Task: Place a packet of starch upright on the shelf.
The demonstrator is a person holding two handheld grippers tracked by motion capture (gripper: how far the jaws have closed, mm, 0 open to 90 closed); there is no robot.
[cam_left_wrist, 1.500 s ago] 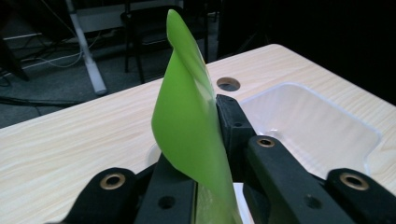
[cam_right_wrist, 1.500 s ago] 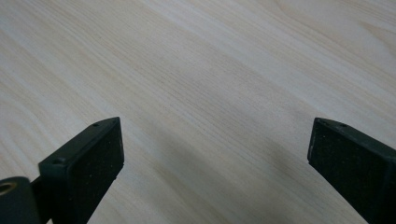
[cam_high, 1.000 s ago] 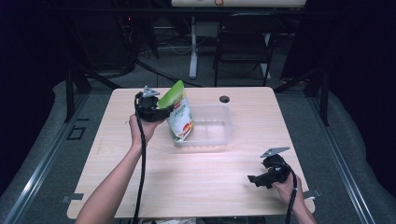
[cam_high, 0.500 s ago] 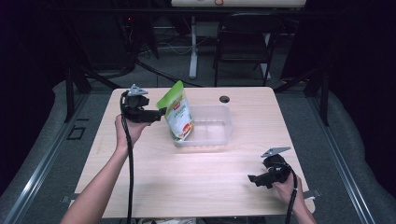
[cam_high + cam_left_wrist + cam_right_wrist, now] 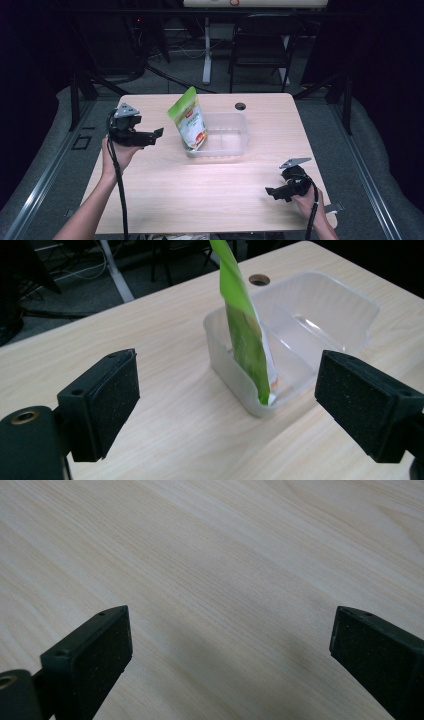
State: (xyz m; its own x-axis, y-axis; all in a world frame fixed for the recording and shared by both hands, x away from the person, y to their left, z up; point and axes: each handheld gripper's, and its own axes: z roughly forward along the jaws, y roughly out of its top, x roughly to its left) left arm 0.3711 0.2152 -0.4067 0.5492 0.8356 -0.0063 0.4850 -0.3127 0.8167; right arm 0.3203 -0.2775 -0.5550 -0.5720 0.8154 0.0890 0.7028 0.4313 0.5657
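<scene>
Green pouch [image 5: 188, 121] upright in clear tub [image 5: 231, 135] — both grippers apart.

The left tool [image 5: 159, 133] has drawn back from the green pouch [image 5: 188, 121] toward the table's [image 5: 200, 200] left edge, jaws wide apart and empty, leaving the pouch leaning upright in the clear tub [image 5: 235, 135].

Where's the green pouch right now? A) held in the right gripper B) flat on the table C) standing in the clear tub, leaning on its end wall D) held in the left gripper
C: the green pouch stands inside the clear tub at its end wall, while the left gripper is open and apart from it.
</scene>
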